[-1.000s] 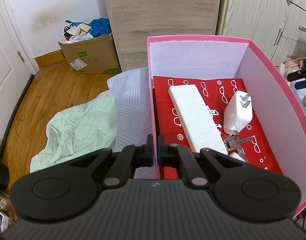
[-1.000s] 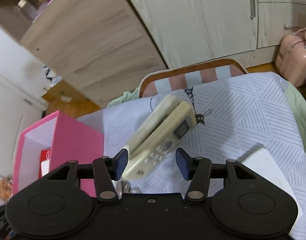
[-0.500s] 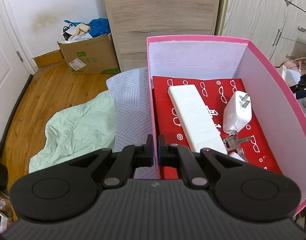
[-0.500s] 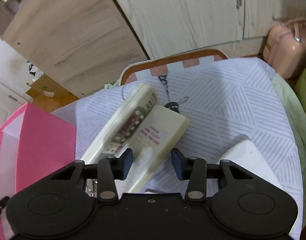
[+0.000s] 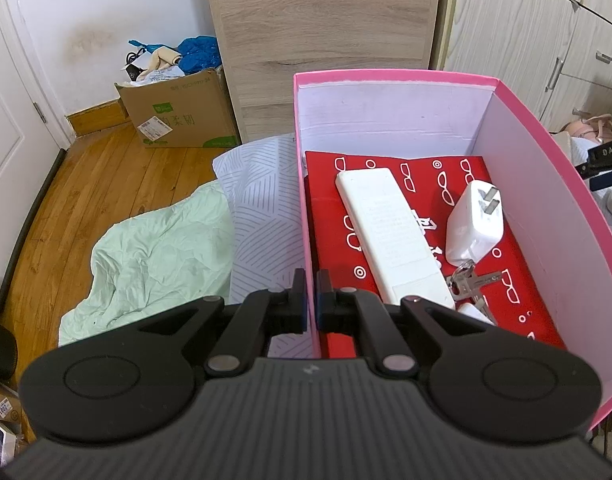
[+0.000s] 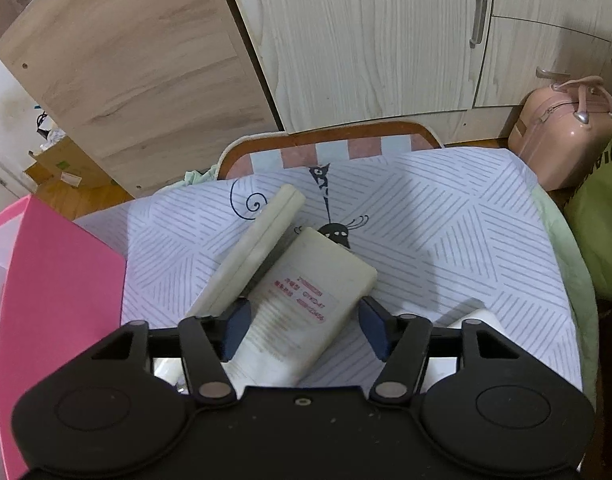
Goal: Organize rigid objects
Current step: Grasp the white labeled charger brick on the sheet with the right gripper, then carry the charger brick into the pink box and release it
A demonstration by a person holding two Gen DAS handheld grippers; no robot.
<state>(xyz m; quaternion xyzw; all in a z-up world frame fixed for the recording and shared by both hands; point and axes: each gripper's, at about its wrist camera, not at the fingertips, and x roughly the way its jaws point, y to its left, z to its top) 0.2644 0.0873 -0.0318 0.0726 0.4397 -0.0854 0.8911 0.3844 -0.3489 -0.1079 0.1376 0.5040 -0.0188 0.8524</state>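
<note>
My left gripper point(image 5: 310, 300) is shut on the left wall of the pink box point(image 5: 393, 76). Inside, on a red printed sheet point(image 5: 425, 172), lie a white remote point(image 5: 389, 232), a white charger point(image 5: 475, 222) and keys point(image 5: 471, 280). In the right wrist view a cream remote point(image 6: 306, 304) lies label side up on the striped cloth point(image 6: 445, 232), its flip cover point(image 6: 262, 248) sticking out to the upper left. My right gripper point(image 6: 304, 330) straddles the remote's near end. Its jaws are opening, and the right pad stands clear of the remote. The pink box point(image 6: 58, 288) is at the left.
A cardboard box point(image 5: 178, 116) and a green blanket point(image 5: 154, 256) lie on the wooden floor to the left. Wardrobes point(image 6: 365, 40) rise behind. A pink backpack point(image 6: 561, 132) stands at the right, and a white object point(image 6: 479, 314) lies by the right finger.
In the right wrist view the cream remote has rolled from buttons up to label up. The jaws narrowed around it, then spread wider. The left gripper and the box have not moved.
</note>
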